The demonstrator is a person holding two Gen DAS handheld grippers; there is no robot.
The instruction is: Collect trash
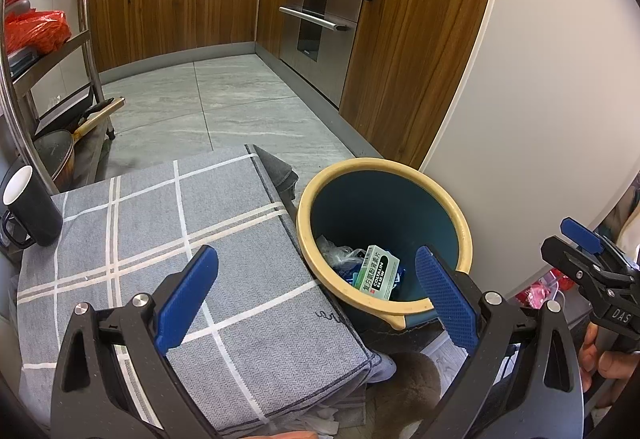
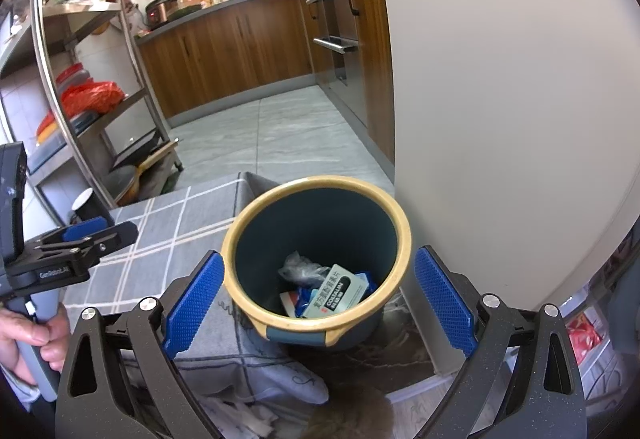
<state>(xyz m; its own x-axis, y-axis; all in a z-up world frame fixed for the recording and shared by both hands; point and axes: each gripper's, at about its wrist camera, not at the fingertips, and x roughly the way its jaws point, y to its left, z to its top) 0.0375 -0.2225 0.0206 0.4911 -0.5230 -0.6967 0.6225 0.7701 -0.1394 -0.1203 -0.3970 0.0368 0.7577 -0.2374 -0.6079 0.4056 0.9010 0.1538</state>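
Both the left gripper (image 1: 316, 295) and the right gripper (image 2: 316, 299) hang spread wide and empty. The green-and-white cardboard medicine box (image 1: 379, 272) lies inside the round dark-blue plastic bin with a cream rim (image 2: 404, 235), at the table's three o'clock, suggesting a completed drop.

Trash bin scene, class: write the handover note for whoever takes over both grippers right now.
Left gripper: open, empty, above the table's edge.
Right gripper: open, empty, over the trash bin.
Bin stands on the floor beside the checked tablecloth.
Done: medicine box, crumpled clear plastic and blue wrappers lie in the bin.
Left: no trash shows on the cloth, only a black mug; check the rest of the table.
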